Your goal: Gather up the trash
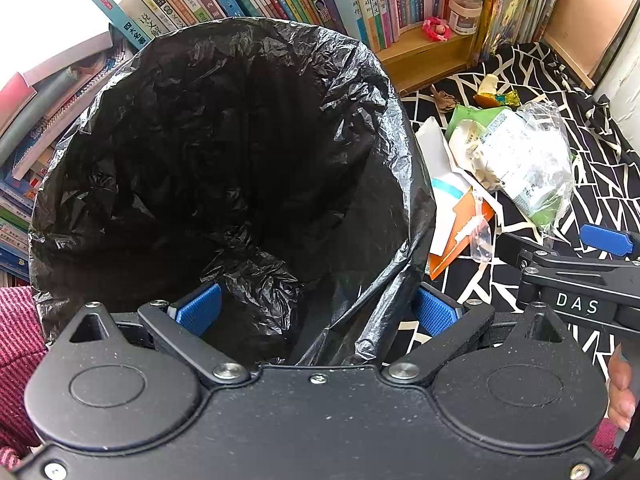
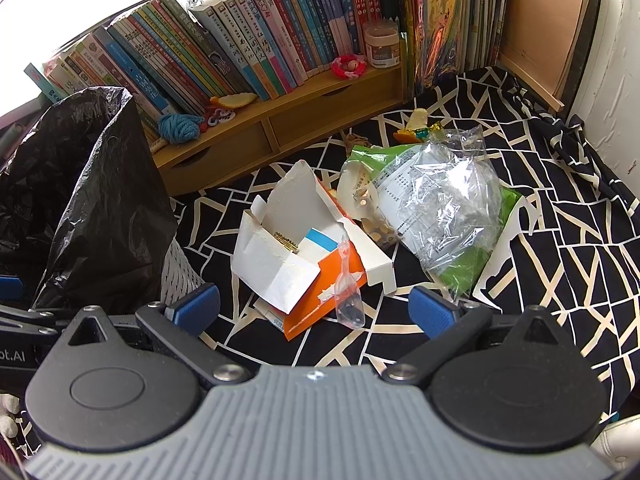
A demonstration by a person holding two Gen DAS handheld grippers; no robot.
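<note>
Both grippers sit right at the bottom of their views. On the left gripper [image 1: 318, 314] the blue pads [image 1: 199, 309] are spread wide, one inside the black bin bag [image 1: 224, 152] and one outside, so the bag's near rim runs between them without being pinched. That bag lines a white slatted bin [image 2: 178, 272], and its mouth gapes straight at the left camera; inside it's too dark to tell if anything is in there.

Over on the right gripper [image 2: 316, 312], fingers are apart too, nothing between them, hovering just above the black-and-cream patterned cloth [image 2: 560, 240]. The trash pile is right in front of it, just beside the bin: a torn white and orange cardboard box [image 2: 288, 256] lying open, a small clear plastic vial [image 2: 348, 300] resting on the orange flap, and a crinkly clear plastic bag [image 2: 448, 200] on top of a green wrapper [image 2: 476, 264]. Some little tan bits [image 2: 378, 232] sit between box and bag. Further back there's a small colourful wrapper [image 2: 416, 130] near the wooden shelf [image 2: 280, 128].

Books [image 2: 240, 40] fill the shelf, with a blue yarn ball [image 2: 178, 128], a pink crochet ring [image 2: 349, 67] and a white jar [image 2: 382, 44] on its ledge. A hand [image 1: 622, 392] shows at the right edge of the left view, and a red knit sleeve [image 1: 20, 340] at the left.
</note>
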